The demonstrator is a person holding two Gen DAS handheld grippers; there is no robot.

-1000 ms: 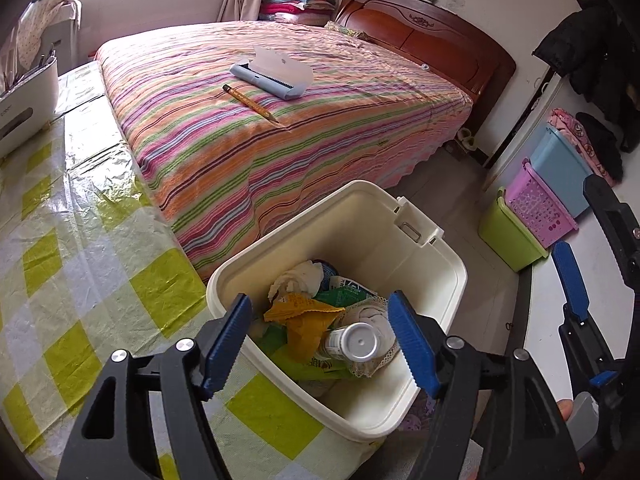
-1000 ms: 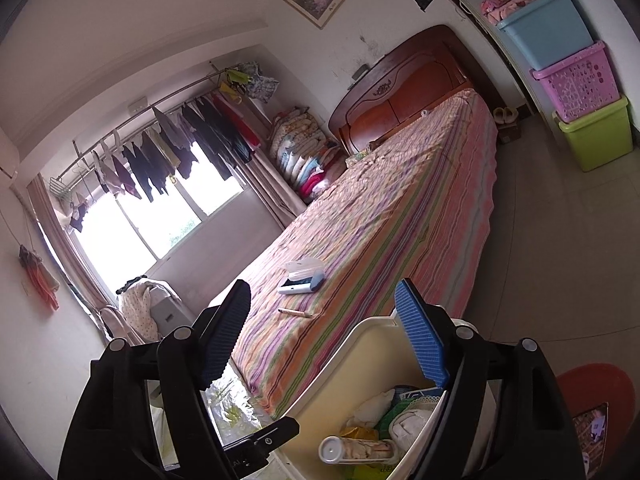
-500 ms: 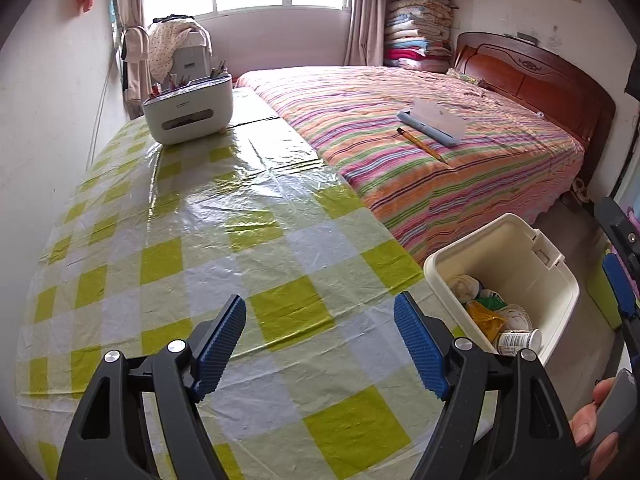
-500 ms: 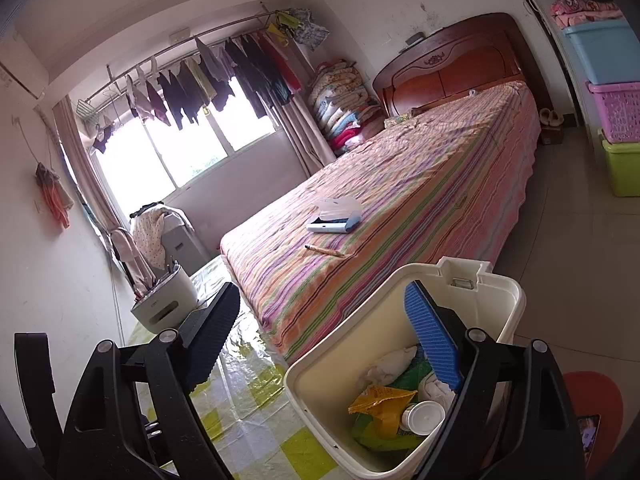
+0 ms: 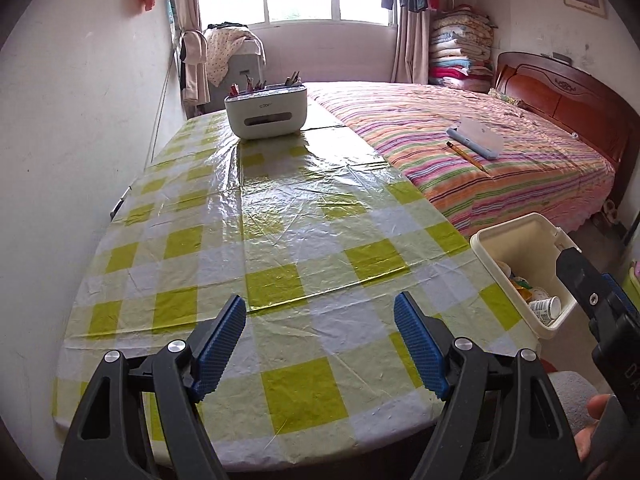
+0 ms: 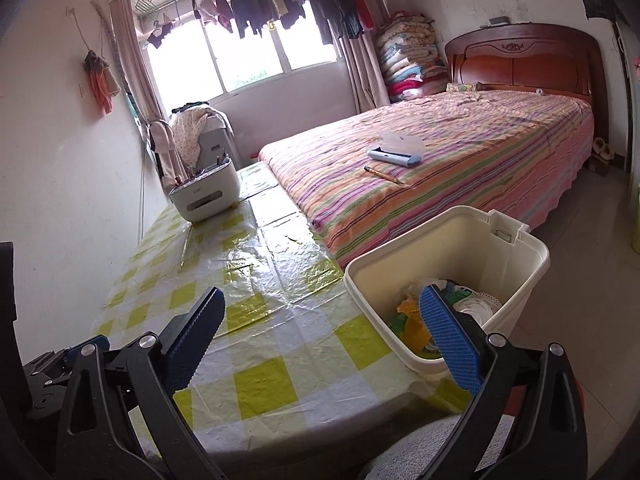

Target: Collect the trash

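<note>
left wrist view: your left gripper point(image 5: 320, 340) hangs over the near end of the worktop point(image 5: 280, 248), jaws wide apart w/ nothing between them, blue pads facing each other. the worktop wears a yellow-green checked plastic cloth. at its far end sits a white organiser box point(image 5: 266, 115) w/ pens poking out the top. just off the worktop's right edge stands the cream trash bin point(image 5: 516, 240), lid off; inside you can see a paper cup point(image 5: 546, 307) lying on its side among other scraps. part of your right gripper point(image 5: 600, 300) crosses in front of the bin's near right side. beyond the worktop's right edge is the bed point(image 5: 500, 160) w/ a striped cover; a pencil point(image 5: 466, 156) and a blue-and-white flat case point(image 5: 476, 142) lie near each other on it.

right wrist view: your right gripper point(image 6: 324, 332) also has its jaws wide apart, holding nothing; one pad sits over the worktop point(image 6: 248, 300), the other overlaps the trash bin point(image 6: 480, 240). the bin stands tight against the worktop's right edge, near the near corner, w/ yellow, green and white trash point(image 6: 408, 312) piled in its bottom. the organiser box point(image 6: 206, 194) is at the far left end of the worktop, and the bed point(image 6: 460, 152) runs behind the bin.
</note>
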